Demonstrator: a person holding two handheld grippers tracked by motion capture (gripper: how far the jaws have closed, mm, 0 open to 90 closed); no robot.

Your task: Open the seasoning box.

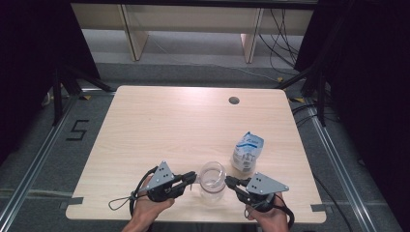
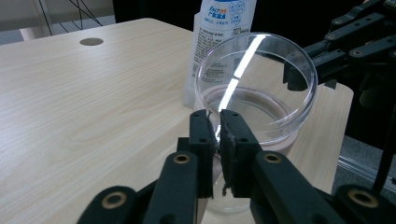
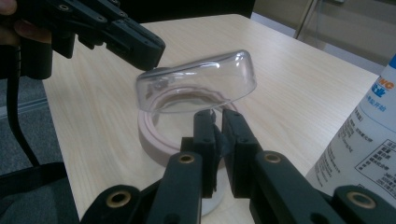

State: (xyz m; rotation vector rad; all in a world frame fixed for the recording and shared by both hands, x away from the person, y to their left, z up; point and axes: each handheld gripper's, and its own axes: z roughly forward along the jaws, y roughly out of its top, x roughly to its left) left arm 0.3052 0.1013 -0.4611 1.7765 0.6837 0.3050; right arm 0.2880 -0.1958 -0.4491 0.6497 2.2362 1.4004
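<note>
Left hand-held gripper pinched on the near rim of a clear plastic jar, pads nearly together over the thin wall. Right hand-held gripper clamped tight on the opposite rim. Jar upright near the front edge of the bench, between both. White salt bag just behind, to the right.

Overall light: the counter is evenly and brightly lit from above; the surroundings are left dark.
Shadows: only faint, soft ones are cast on the wood.
Glare: a white streak is reflected on the clear container.
Focus: the near black linkages are slightly blurred in both gripper views.
Sharpness: the high view is rendered soft.
</note>
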